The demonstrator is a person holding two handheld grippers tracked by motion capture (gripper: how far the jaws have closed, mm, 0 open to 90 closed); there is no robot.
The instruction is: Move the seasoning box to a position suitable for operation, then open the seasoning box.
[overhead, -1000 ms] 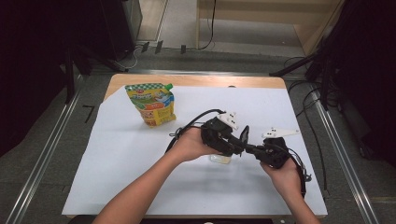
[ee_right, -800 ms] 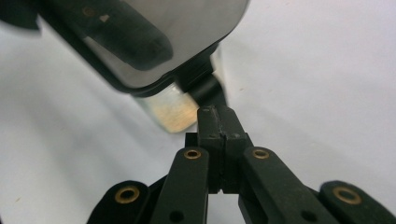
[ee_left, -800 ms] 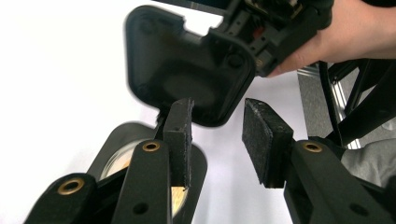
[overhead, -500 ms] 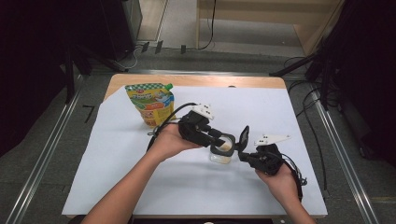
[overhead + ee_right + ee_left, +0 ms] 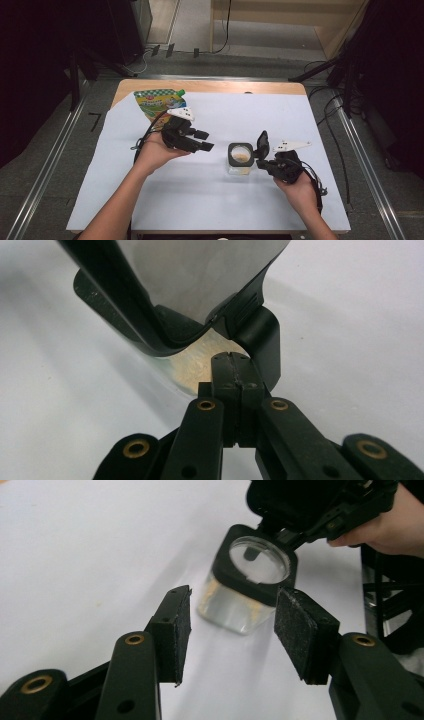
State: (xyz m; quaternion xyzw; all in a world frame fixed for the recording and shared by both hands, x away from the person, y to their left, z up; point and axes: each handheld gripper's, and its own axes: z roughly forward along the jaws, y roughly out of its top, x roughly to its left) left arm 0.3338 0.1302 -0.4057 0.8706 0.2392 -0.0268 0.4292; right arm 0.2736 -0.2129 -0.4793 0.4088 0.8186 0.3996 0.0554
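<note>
So here's my setup: a small clear jar (image 5: 240, 161) with a square black collar sits on the white sheet over the surface (image 5: 300, 210), with its black flip lid (image 5: 262, 144) standing up on the hinge side. There's a little beige stuff in the bottom, can't tell what.

My right gripper (image 5: 235, 390) has its fingers closed flat against each other, with no gap I can see between the pads. In the right gripper view the tips sit right at the lid's hinge tab, touching or very nearly. Can't say for sure whether a thin bit of the tab is pinched between them, so I'd call it closed and pressed up to the hinge. My guess is that's there to keep the lid propped open and stop the jar from sliding.

My left gripper (image 5: 235, 630) is wide open and holding nothing. In the left gripper view the jar lies just ahead of the fingertips, roughly centred in the gap and a touch nearer the right-hand pad (image 5: 300, 630), not touching either. It looks lined up for a side grab on the clear body.

The green snack pouch (image 5: 159, 102) lies behind the left fingers, near the far edge, well apart from the jar.
</note>
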